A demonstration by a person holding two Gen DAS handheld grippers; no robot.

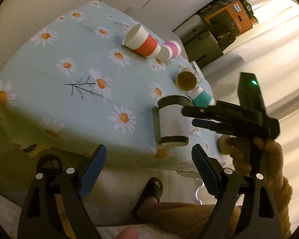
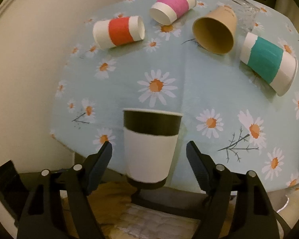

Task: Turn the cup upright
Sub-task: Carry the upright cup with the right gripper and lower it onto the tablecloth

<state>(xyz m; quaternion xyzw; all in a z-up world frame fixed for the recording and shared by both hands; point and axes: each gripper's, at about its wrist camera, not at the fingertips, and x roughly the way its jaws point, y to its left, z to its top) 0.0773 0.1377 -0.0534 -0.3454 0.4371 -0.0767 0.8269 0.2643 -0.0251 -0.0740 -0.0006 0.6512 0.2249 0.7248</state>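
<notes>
There is little writing I can read: the brown paper cup (image 2: 215,32) carries a small print near its base, too small to make out, and the orange box (image 1: 232,14) off beyond the table has a pale label I cannot read either.

The black-and-white cup (image 2: 150,146) stands upright near the table's near edge, on the daisy tablecloth (image 2: 169,69). It has a dark band at the rim, a white sleeve around the middle and a dark band at the foot; its outline is a little blurred. It sits between the fingers of my right gripper (image 2: 149,149), whose jaws are spread wide with a gap on each side, touching nothing. My left gripper (image 1: 149,155) is likewise released, hanging off the table's edge with nothing between its blue pads (image 1: 93,167).

Lying on their sides further back are the red-banded cup (image 2: 119,31), the pink-banded cup (image 2: 172,4), the brown one and the teal-banded cup (image 2: 268,63)
</notes>
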